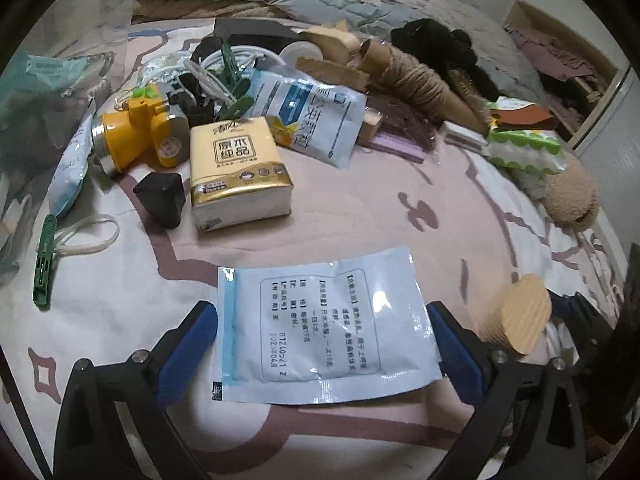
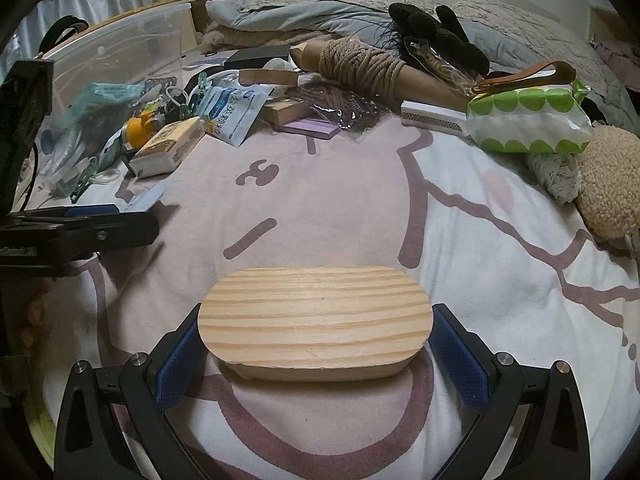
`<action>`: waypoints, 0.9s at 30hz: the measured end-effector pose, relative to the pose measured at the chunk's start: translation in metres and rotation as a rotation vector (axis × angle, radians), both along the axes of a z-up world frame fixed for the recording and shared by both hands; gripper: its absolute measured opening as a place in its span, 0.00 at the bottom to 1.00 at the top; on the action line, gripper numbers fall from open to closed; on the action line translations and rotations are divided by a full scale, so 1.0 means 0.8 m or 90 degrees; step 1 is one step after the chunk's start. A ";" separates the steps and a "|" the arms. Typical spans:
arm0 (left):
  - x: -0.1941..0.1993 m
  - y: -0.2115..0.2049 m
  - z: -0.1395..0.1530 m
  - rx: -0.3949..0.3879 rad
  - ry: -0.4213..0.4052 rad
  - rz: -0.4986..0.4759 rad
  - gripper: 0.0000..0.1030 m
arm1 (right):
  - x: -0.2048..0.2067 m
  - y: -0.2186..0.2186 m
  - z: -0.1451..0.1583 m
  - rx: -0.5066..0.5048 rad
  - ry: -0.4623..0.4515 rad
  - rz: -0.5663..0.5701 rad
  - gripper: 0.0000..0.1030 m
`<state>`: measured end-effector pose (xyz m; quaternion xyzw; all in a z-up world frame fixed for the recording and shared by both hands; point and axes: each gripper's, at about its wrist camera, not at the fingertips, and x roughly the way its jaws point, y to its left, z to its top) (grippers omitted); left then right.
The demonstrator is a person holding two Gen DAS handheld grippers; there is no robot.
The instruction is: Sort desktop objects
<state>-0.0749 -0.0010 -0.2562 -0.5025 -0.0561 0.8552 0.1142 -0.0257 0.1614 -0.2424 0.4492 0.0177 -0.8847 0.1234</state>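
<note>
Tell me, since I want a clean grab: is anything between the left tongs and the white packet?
Nothing visible. The white packet lies flat on the bedsheet between the open left tongs, with no object in between.

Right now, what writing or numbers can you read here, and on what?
"原木纯品": yellow tissue pack.
"01240521 2": white sachet; its other print is too small.
Blue-and-white packet in the pile: large characters, too skewed to read.

Two black grippers, left gripper (image 1: 322, 344) and right gripper (image 2: 320, 352), blue bumpy pads (image 2: 460, 360), shiny round silver screws (image 2: 139, 358).
</note>
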 end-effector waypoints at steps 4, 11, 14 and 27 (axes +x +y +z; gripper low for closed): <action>0.002 0.000 -0.001 -0.006 0.000 -0.001 1.00 | -0.001 -0.001 0.000 0.001 -0.006 -0.003 1.00; -0.002 -0.030 0.001 0.104 -0.036 0.026 1.00 | -0.002 0.004 0.002 -0.016 -0.020 -0.015 1.00; -0.004 -0.040 0.002 0.145 -0.047 0.036 1.00 | 0.002 0.005 0.005 -0.020 -0.018 -0.021 1.00; 0.002 0.003 -0.004 -0.024 -0.014 -0.021 1.00 | 0.005 0.003 0.012 -0.014 -0.004 -0.025 0.92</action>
